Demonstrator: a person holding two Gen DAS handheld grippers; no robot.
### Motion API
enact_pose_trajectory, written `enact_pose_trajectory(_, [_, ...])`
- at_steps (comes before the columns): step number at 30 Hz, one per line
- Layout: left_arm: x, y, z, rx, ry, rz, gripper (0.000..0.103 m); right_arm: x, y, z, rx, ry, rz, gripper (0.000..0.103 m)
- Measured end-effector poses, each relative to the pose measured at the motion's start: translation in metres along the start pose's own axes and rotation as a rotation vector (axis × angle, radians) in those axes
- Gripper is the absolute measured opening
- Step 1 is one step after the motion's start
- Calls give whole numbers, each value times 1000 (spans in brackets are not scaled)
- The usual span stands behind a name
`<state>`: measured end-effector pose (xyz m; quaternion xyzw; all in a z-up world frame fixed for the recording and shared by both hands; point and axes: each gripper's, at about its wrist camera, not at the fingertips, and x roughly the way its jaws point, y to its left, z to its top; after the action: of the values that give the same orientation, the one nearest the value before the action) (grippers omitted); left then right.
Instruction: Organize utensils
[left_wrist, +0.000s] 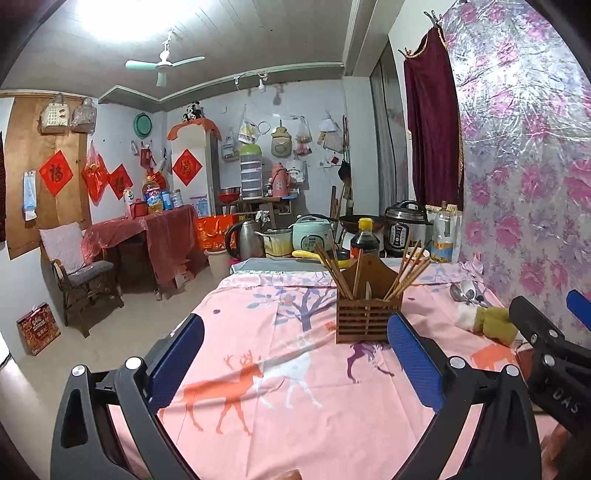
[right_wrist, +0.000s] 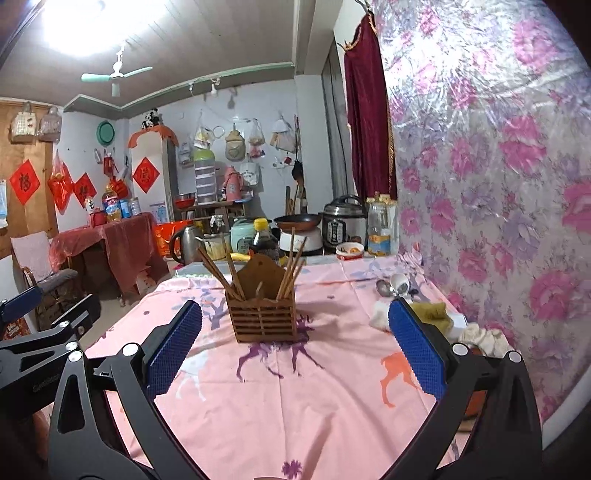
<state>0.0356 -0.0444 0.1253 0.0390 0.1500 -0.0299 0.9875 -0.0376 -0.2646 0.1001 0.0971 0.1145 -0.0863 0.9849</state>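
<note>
A brown slatted wooden utensil holder (left_wrist: 364, 314) (right_wrist: 263, 314) stands upright mid-table on the pink deer-print cloth (left_wrist: 280, 369) (right_wrist: 325, 387). Several wooden chopsticks (left_wrist: 332, 271) (right_wrist: 218, 271) lean in its left and right compartments. Metal and white spoons (left_wrist: 466, 291) (right_wrist: 391, 286) lie on the cloth by the wall at far right. My left gripper (left_wrist: 295, 354) is open and empty, short of the holder. My right gripper (right_wrist: 295, 343) is open and empty, also short of the holder; it shows at the right edge of the left wrist view (left_wrist: 543, 332).
Crumpled white and olive cloths (left_wrist: 487, 321) (right_wrist: 432, 314) lie near the spoons. The flowered wall (right_wrist: 498, 184) bounds the table on the right. A soy sauce bottle (left_wrist: 365, 240), kettle, cookers and a wok (right_wrist: 297, 221) stand beyond the far edge. A chair (left_wrist: 74, 273) stands on the left.
</note>
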Motion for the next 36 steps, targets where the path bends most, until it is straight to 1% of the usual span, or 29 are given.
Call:
enact_pose_trajectory(6, [-28,0,-21,14,-25,-2,98,-20,-4,-19,-4,3,-3,97])
enact_pose_trajectory(10, [-37,1,-30,15,-32,3,98,-27,-2,-29,-15,0,-9,97])
enact_pose_trajectory(12, [-35,1,-32,14,-22,1,98,-26,0,-34,-25,2,-19,97])
enact_pose_trajectory(15, [-32,2,-33,15,-6,-2,98,-24,2,-35,-24,15,-10,97])
enact_pose_trajectory(24, [-31,5,-33,10,-9,2,98,-27,8,-36,-43,11,6,97])
enact_pose_trajectory(36, [-30,6,-38,8,2,-9,98,-28,9,-36,-43,12,5,97])
